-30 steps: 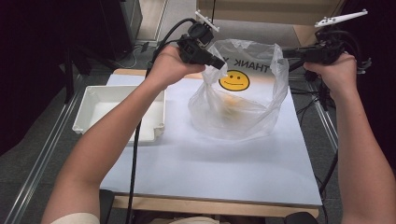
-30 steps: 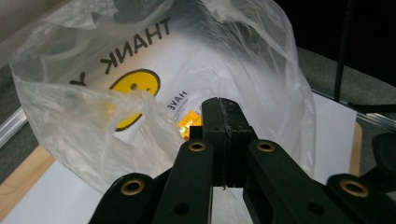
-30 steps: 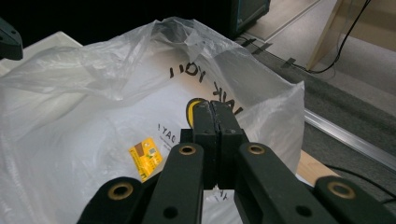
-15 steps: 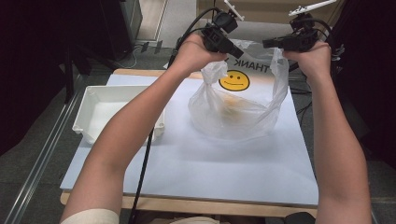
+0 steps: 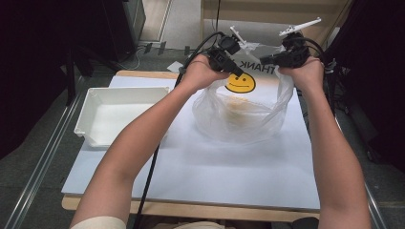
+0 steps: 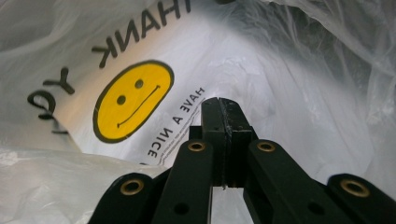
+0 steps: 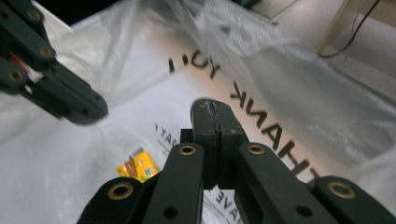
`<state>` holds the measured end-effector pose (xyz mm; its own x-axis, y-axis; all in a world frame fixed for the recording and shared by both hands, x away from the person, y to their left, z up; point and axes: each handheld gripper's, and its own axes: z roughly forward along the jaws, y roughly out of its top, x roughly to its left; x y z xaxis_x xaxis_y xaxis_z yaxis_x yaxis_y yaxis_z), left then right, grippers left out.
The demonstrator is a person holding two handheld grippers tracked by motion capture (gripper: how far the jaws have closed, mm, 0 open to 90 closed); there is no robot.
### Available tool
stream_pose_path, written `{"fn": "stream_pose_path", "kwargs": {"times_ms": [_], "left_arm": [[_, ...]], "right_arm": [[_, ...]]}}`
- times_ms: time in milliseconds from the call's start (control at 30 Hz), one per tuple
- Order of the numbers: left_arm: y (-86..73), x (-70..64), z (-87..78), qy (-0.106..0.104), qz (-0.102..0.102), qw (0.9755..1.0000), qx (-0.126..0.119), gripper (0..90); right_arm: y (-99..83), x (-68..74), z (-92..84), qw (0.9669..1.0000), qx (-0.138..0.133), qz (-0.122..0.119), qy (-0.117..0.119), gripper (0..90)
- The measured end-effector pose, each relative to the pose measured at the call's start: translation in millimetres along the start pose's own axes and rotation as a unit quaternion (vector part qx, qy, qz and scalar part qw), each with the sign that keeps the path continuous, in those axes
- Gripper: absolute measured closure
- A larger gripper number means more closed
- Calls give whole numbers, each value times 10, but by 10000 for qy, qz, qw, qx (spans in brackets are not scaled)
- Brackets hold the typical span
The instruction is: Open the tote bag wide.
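Both hands work at the mouth of the plastic bag (image 5: 241, 112) on the counter (image 5: 191, 167). The left tongs (image 5: 237, 72) and right tongs (image 5: 265, 60) are pressed together, apparently pinching nothing, seemingly nudging its rim open.

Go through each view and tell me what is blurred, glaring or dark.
High view: floor left of the table very dark, plastic bag soft. Left gripper view: bright glow through the bag, foreground folds blurred. Right gripper view: the left gripper out of focus, bag wall smeared at upper right.
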<state>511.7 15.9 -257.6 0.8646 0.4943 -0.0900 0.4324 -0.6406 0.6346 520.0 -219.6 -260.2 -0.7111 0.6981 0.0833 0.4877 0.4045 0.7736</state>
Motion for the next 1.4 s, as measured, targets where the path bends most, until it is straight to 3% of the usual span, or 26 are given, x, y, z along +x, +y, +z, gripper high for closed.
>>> {"fn": "stream_pose_path", "kwargs": {"times_ms": [100,600,900,1400], "left_arm": [[-95,36,23,23,-65,10000,44,900],[-445,130,136,165,-230,9993,233,892],[-609,188,173,170,-352,9991,180,889],[-802,227,259,136,-602,9980,125,889]], "right_arm": [[-84,14,34,9999,139,18,-53,900],[-338,89,42,9997,193,-8,-155,896],[-543,41,93,9995,180,201,-135,896],[-748,77,143,9994,178,264,-144,888]]}}
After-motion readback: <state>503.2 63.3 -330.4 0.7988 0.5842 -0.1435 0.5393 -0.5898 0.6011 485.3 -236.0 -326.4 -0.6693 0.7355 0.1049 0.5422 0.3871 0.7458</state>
